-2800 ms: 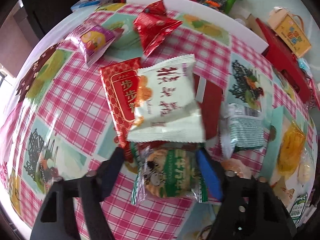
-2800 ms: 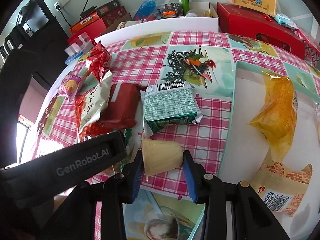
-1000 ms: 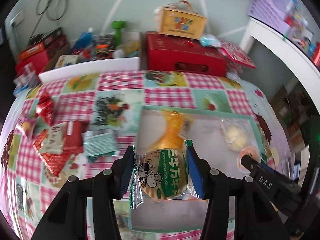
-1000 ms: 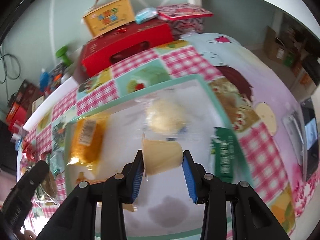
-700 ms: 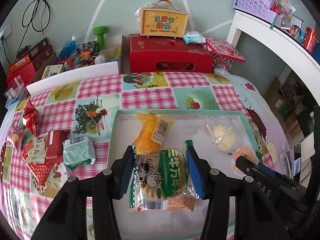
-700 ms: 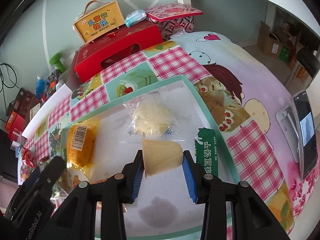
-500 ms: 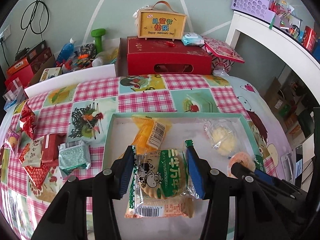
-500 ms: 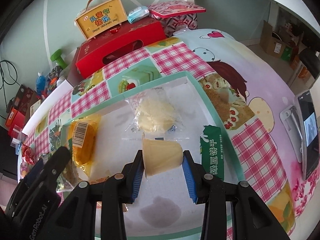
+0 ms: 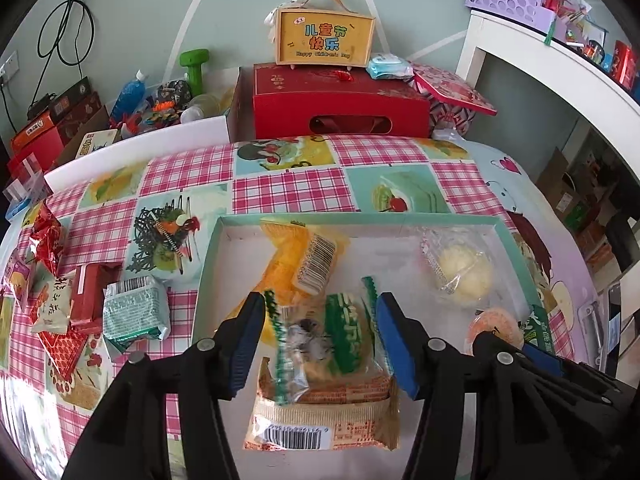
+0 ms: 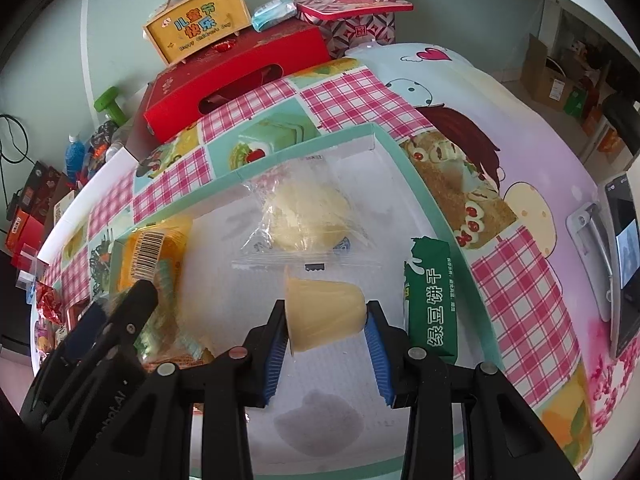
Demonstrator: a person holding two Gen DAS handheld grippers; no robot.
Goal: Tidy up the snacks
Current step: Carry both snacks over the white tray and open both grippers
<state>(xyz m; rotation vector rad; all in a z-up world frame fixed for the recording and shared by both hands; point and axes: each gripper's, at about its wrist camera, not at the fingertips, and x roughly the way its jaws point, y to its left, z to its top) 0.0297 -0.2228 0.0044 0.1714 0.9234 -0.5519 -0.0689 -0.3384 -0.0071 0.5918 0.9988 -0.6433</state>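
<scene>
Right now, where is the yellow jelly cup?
In the right wrist view, the jelly cup sits pinched between the right tongs, above the white tray. The clear-wrapped cake lies just beyond it, and the green biscuit pack on its right.

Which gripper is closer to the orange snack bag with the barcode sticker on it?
The left. The left gripper hangs just in front of the orange bag in the tray. The right gripper, holding a jelly cup, is farther off to its right.

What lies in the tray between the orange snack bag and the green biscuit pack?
In the right wrist view, a clear-wrapped pale pastry lies between the orange snack bag and the green biscuit pack, on the tray floor.
</scene>
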